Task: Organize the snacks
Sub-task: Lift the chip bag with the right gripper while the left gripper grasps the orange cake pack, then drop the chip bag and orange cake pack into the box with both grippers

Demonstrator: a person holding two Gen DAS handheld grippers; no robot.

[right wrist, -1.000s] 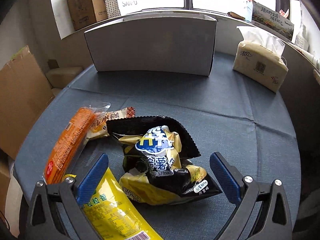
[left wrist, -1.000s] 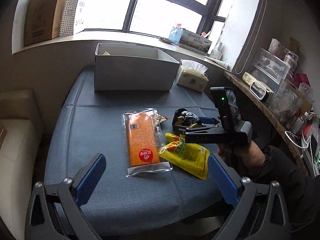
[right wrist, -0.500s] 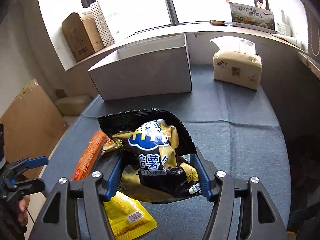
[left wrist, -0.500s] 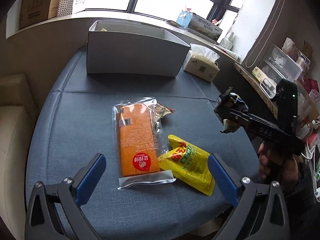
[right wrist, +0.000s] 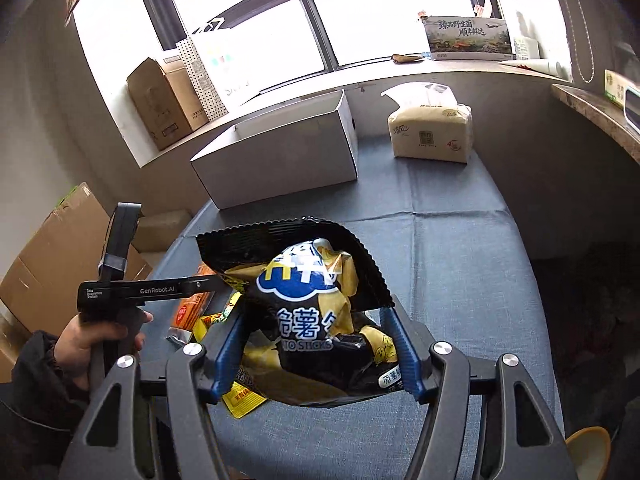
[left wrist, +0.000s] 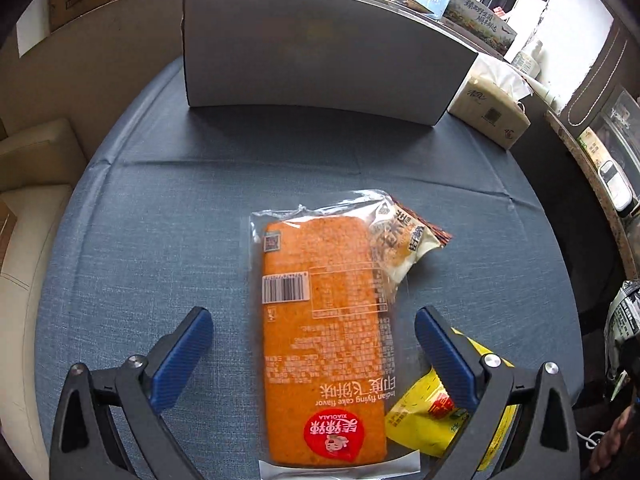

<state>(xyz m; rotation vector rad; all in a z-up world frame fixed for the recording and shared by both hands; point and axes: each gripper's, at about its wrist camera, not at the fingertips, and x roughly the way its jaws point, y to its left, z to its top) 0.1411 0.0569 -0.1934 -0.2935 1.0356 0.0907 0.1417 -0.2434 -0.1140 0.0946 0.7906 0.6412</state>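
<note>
My right gripper (right wrist: pixel 314 354) is shut on a black and yellow potato-stick bag (right wrist: pixel 316 316), held up above the blue tablecloth. My left gripper (left wrist: pixel 312 336) stands open just over a long orange cake packet (left wrist: pixel 324 332), its blue pads on either side of it and not touching. A small pale snack pack (left wrist: pixel 404 236) lies partly under the packet's far right corner. A yellow snack pouch (left wrist: pixel 424 416) lies by the left gripper's right finger. The white open box (left wrist: pixel 320 60) stands at the table's far side, also seen in the right wrist view (right wrist: pixel 280 156).
A tissue pack (right wrist: pixel 430 132) sits right of the box. Cardboard boxes (right wrist: pixel 164 104) stand on the window ledge, and a cluttered shelf (left wrist: pixel 600 152) runs along the right. In the right wrist view a hand (right wrist: pixel 96 340) holds the left gripper's handle.
The right gripper closed on the potato-stick bag and lifted it off the table. The left gripper moved forward and down over the orange packet, staying open.
</note>
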